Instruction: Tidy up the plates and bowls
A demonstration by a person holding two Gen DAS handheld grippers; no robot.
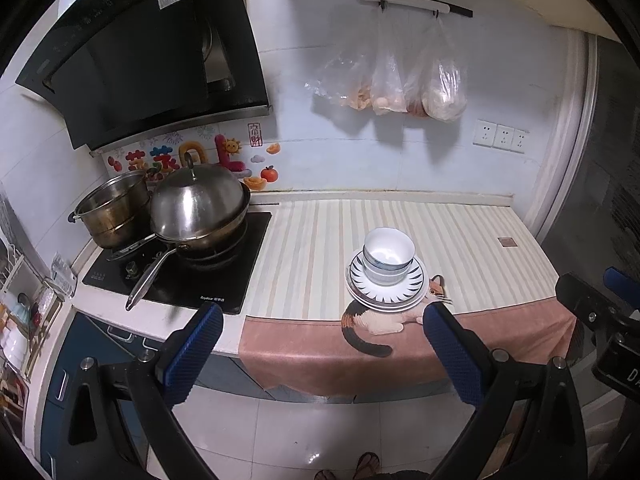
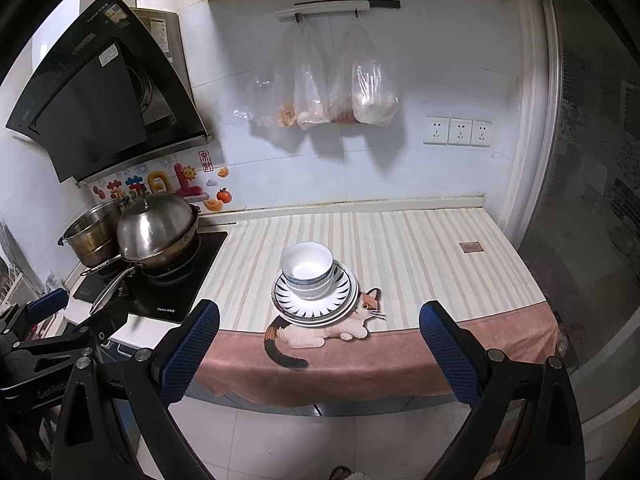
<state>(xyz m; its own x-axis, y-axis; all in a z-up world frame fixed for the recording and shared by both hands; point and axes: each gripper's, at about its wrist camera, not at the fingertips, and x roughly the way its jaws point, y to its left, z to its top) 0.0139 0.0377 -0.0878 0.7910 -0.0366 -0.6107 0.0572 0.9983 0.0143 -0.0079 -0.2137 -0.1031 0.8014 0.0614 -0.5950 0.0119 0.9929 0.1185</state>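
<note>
Pale wall tiles back a kitchen surface [image 2: 420, 248] covered by a striped mat with a pink front edge and a printed cat [image 2: 320, 330]; near the mat's front, on the cat's back, stands the stack of plates [image 2: 316, 307], the top one with dark rays around its rim; two nested bowls [image 2: 307, 266], white with a blue band, sit on the plates, the upper one tipped a little. Left of the mat lies a black hob [image 1: 224, 280] carrying a lidded wok [image 1: 200, 210] and a steel pot [image 1: 114, 210] under a black hood [image 1: 140, 52]; plastic bags [image 2: 340, 92] hang from a wall rail, with three sockets [image 2: 458, 131] to their right.

Both tools hover off the front edge of the surface, over the white floor tiles, well short of the stack and aimed level at the wall; the left tool [image 1: 324, 354] has its blue-padded jaws spread wide with nothing between them; the right tool [image 2: 320, 352] is likewise wide apart and empty; the stack appears between the fingers of each, nearer the right finger in the left view and roughly centred in the right view.

The left wrist view alone shows a rack at the far left edge, a sandalled foot [image 1: 367, 465] below, and the right tool's body at its right margin; the right wrist view shows the left tool at its left margin and more of the dark glass door [image 2: 592, 180] on the right.
</note>
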